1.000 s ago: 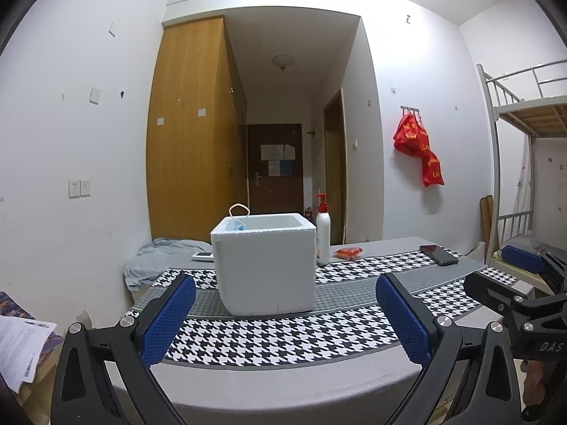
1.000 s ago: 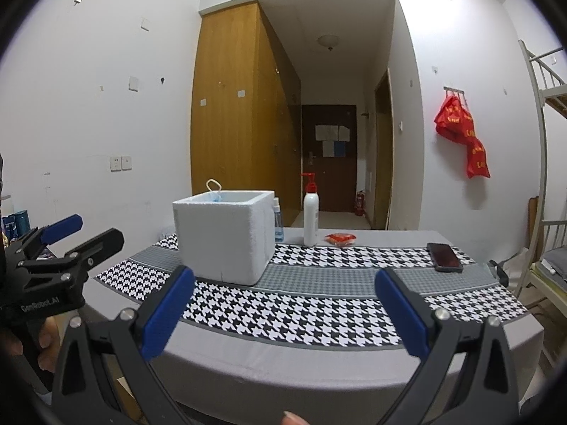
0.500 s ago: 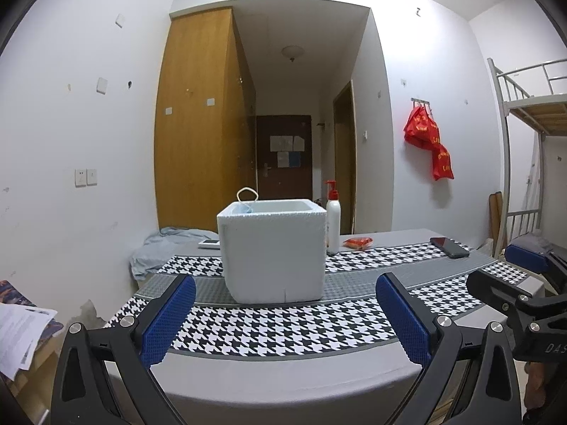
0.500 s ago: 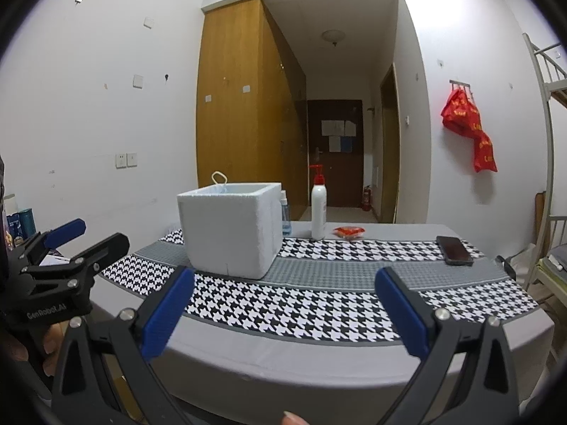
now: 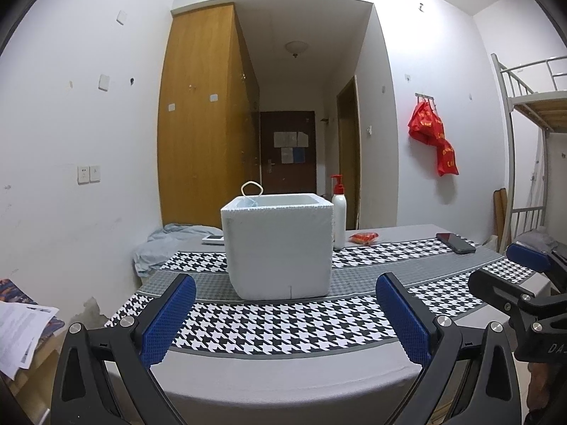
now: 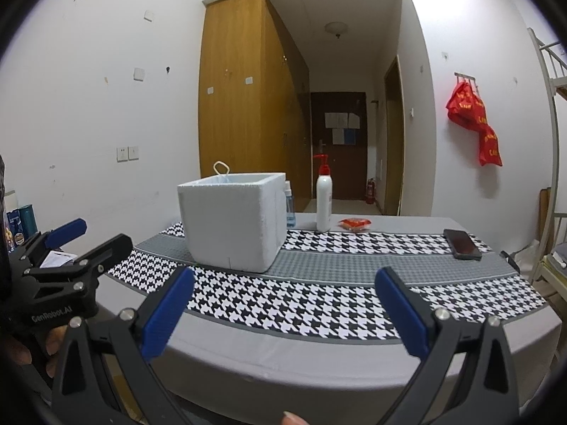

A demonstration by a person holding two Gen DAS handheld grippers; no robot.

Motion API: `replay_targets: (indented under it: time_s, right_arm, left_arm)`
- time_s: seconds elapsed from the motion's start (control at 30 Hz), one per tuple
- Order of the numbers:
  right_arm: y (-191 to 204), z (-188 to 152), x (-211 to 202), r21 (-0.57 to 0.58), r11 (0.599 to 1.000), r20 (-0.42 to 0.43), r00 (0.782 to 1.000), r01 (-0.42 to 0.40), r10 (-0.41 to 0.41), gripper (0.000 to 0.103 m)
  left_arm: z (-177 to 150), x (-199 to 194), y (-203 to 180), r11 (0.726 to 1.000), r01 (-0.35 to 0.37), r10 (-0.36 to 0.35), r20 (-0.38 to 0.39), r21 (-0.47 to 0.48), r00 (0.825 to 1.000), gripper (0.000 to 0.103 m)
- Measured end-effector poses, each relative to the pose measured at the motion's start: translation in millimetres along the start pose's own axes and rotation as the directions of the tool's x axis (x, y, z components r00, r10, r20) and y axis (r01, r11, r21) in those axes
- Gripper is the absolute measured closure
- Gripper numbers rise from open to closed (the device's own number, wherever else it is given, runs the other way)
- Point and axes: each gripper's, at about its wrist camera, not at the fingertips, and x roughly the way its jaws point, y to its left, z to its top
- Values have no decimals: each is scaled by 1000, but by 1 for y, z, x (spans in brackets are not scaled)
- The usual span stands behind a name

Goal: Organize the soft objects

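Ahead of my wide, empty jaws sits the foam box (image 5: 279, 248), open-topped to take soft things, a mask loop (image 5: 251, 188) poking out.

A dormitory room: metal bunk bed (image 5: 531, 106), wooden wardrobe (image 5: 202, 117), entrance door (image 5: 287, 152).

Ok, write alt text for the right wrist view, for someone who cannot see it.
The right gripper, its blue-padded jaws wide open and empty, faces a table under a black-and-white houndstooth cloth. A white square foam box stands left of centre, with a red-pump white bottle and a dark phone further right; the left gripper shows at the left edge.
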Motion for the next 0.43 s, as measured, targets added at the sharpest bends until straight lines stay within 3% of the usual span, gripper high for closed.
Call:
replay_targets:
  time_s: [0.43]
  right_arm:
    - [0,-1,-2,-3,1000,-5,1000,3,-3,0]
  left_arm:
    - [2,-3,0,1000,2,-2,7,9,1000,1]
